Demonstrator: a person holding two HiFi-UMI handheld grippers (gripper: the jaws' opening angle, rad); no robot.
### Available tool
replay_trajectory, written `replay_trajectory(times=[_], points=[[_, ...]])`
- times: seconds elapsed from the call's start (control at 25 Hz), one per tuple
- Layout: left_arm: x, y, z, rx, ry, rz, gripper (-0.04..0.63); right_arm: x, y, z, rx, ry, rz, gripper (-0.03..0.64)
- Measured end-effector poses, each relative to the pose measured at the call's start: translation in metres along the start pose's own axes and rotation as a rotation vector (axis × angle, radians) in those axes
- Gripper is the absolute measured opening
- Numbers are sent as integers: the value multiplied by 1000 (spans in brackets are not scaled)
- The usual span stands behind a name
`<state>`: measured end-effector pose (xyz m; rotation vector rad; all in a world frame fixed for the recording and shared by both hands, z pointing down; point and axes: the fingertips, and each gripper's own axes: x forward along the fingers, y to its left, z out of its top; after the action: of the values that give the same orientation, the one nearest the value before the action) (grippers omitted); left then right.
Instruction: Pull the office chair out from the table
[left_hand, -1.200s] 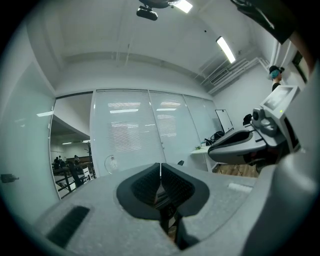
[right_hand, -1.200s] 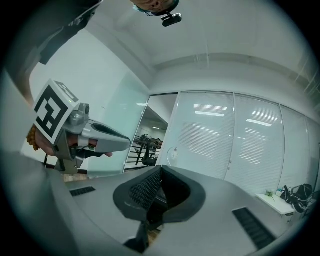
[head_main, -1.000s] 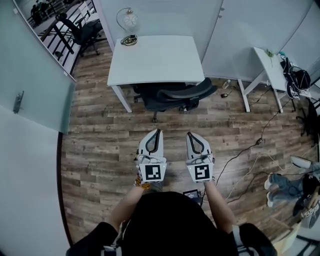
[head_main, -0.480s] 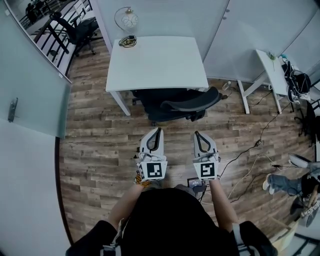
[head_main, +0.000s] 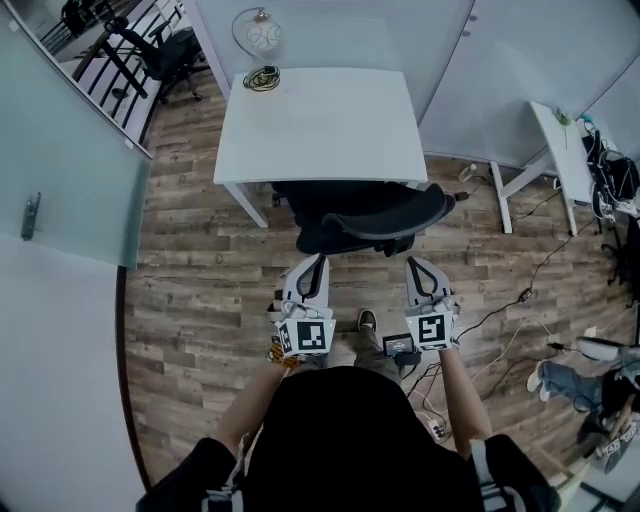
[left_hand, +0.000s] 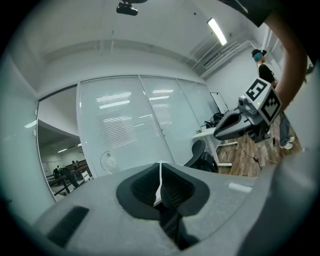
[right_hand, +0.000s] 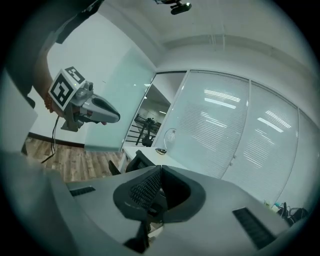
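Left edge: frosted glass door (head_main: 70, 150), with a second black chair (head_main: 170, 50) behind it at top left.

Left gripper (head_main: 317, 260): claw closed and empty. In the left gripper view its jaws (left_hand: 160, 166) meet with only a thin slit between them. It points away from the person towards the chair back, with the tip just short of it and not touching.

White table (head_main: 320, 120) sits centre, against the glass partition. A globe lamp (head_main: 262, 35) and a cable coil (head_main: 262, 77) are at its far left corner.

Office chair (head_main: 360, 215): the seat is tucked under the table's near edge and only the backrest and part of the seat stick out on the person's side. It faces the table, back towards the person. The backrest's long axis runs left-right, roughly parallel to the table's near edge, skewed slightly with the right end farther from the person. It lies between the table and both gripper tips.

Right gripper (head_main: 416, 262): claw closed and empty, with the pads together in the right gripper view (right_hand: 160, 171). It runs parallel to the left one, with its tip near the right part of the backrest, apart from it.

A shoe (head_main: 367, 320) and a small black box (head_main: 400, 345) are on the wood floor between the grippers.

Right side: a second white table (head_main: 555, 140), with cables (head_main: 500, 300) trailing across the floor.
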<state>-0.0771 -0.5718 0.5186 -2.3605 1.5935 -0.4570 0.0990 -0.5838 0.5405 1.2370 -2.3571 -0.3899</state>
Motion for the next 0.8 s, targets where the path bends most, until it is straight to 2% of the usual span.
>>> replay_trajectory(times=[0.16, 0.4, 0.56, 0.72, 0.8], points=[[19, -14, -10, -30, 32, 16, 25, 16, -20, -28, -109, -22, 98, 8], [46, -40, -20, 15, 109, 39, 26, 33, -47, -71, -279, -18, 248, 8], [59, -60, -33, 98, 173, 15, 26, 46, -57, -106, -403, 1, 351, 8], [68, -85, -57, 230, 242, -88, 29, 61, -63, -140, -529, 48, 453, 9], [73, -95, -70, 270, 280, -138, 38, 70, -70, -151, -561, 69, 481, 11]])
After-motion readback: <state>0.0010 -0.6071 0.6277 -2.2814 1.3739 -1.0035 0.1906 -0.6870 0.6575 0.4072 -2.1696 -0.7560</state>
